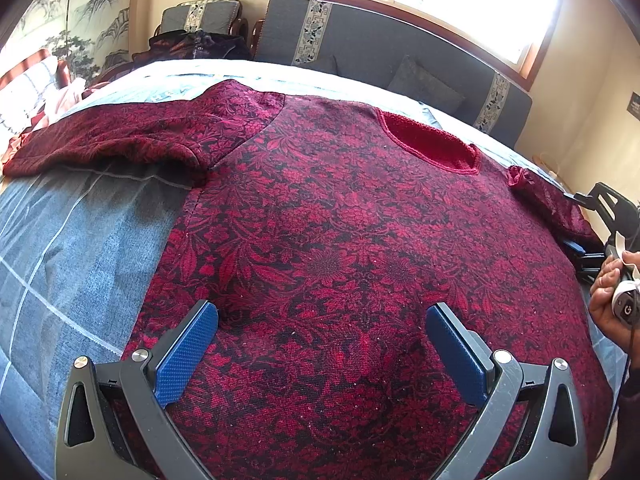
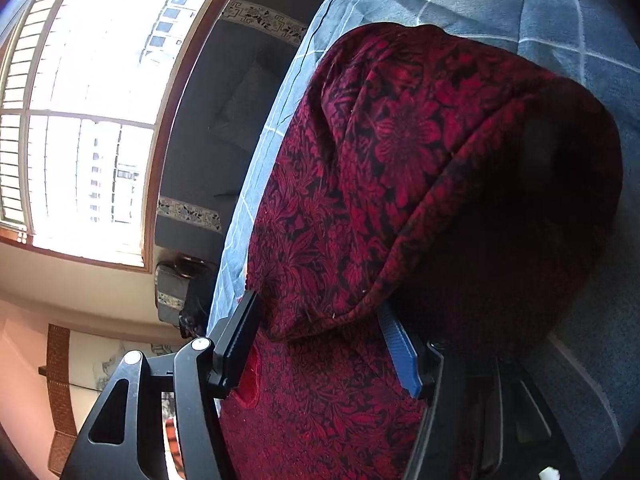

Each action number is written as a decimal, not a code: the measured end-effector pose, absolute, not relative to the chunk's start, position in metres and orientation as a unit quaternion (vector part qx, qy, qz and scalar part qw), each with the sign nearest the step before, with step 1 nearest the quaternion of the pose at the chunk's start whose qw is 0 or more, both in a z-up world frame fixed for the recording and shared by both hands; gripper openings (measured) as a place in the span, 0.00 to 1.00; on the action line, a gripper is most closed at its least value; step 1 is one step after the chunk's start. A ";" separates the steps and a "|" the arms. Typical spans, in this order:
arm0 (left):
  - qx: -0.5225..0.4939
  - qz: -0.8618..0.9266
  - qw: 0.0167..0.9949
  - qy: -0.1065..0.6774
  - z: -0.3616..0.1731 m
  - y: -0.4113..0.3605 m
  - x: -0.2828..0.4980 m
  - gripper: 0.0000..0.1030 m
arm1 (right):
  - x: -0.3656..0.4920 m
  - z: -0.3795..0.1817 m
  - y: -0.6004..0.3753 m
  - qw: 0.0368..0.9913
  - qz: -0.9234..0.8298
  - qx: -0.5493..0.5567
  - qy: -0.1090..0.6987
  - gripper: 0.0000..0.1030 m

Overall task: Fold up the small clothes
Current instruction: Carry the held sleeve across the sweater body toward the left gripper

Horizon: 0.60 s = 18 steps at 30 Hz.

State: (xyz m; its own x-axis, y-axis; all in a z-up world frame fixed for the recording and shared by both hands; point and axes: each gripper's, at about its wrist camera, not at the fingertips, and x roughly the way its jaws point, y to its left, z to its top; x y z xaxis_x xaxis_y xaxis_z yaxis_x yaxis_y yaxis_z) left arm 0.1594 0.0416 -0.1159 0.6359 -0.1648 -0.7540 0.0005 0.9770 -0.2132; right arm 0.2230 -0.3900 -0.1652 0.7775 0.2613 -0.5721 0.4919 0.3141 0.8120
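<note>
A dark red floral sweater [image 1: 340,216] lies flat on the blue quilted bed [image 1: 72,240], neckline away from me, one sleeve stretched out to the left [image 1: 112,136]. My left gripper [image 1: 320,316] is open just above the sweater's lower body, blue pads wide apart and empty. The right gripper [image 1: 600,224] shows at the right edge by the other sleeve. In the right wrist view the right gripper [image 2: 320,340] has a fold of the sweater's sleeve [image 2: 400,168] hanging between its fingers; the jaws stand apart and I cannot tell if they pinch it.
A dark grey sofa [image 1: 380,52] and chair stand under a bright window beyond the bed. Dark clothes [image 1: 192,46] lie at the bed's far left corner. A person's hand [image 1: 608,300] holds the right gripper at the bed's right edge.
</note>
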 end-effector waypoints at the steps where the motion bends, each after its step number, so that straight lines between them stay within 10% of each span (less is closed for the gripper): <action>1: -0.097 -0.046 0.899 0.424 -0.116 0.042 0.159 1.00 | 0.224 -0.163 -0.390 0.747 -0.078 0.579 0.317 0.58; 3: -0.097 -0.046 0.899 0.424 -0.116 0.042 0.159 1.00 | 0.228 -0.160 -0.387 0.756 -0.075 0.569 0.314 0.56; 6: -0.098 -0.046 0.899 0.424 -0.116 0.042 0.159 1.00 | 0.236 -0.167 -0.388 0.752 -0.060 0.568 0.329 0.12; 18: -0.108 -0.050 0.899 0.421 -0.115 0.043 0.158 1.00 | 0.249 -0.157 -0.326 0.723 0.097 0.596 0.335 0.12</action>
